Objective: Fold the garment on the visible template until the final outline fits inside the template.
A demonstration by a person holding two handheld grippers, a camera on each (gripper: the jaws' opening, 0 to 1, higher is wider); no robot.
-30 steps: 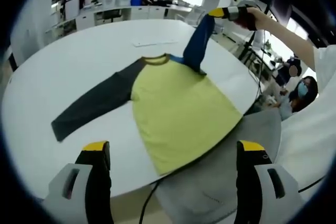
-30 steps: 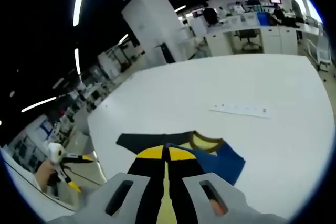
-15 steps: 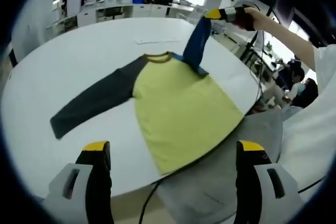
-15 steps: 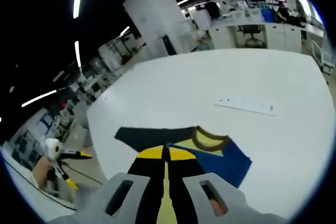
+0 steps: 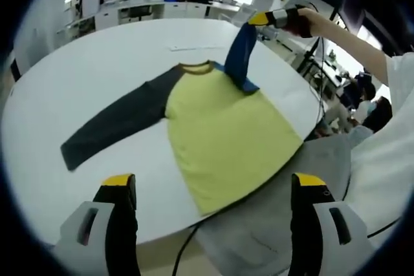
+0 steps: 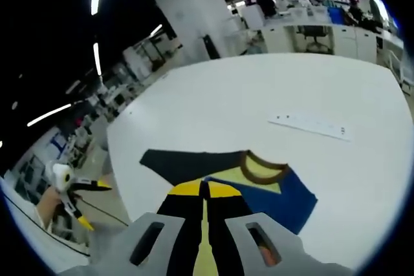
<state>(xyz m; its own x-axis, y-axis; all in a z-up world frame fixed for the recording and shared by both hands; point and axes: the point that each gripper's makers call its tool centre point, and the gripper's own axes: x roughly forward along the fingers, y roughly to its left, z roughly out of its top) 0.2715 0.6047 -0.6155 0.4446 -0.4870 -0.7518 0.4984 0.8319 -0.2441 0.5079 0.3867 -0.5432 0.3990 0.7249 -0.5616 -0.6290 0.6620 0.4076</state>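
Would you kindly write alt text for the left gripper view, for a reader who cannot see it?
A yellow long-sleeved shirt lies flat on a white table, its dark grey sleeve stretched out, while the right gripper lifts the blue sleeve off the table. The left gripper, jaws open, hangs near the table's edge.

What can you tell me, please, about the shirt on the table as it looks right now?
The shirt is long-sleeved, of soft-looking fabric, with a yellow body, a brownish collar, one dark grey sleeve and one blue sleeve. It lies flat on the white table, its hem hanging over the near edge. The grey sleeve lies spread out flat. The right gripper is shut on the blue sleeve's end, holding it up off the table.
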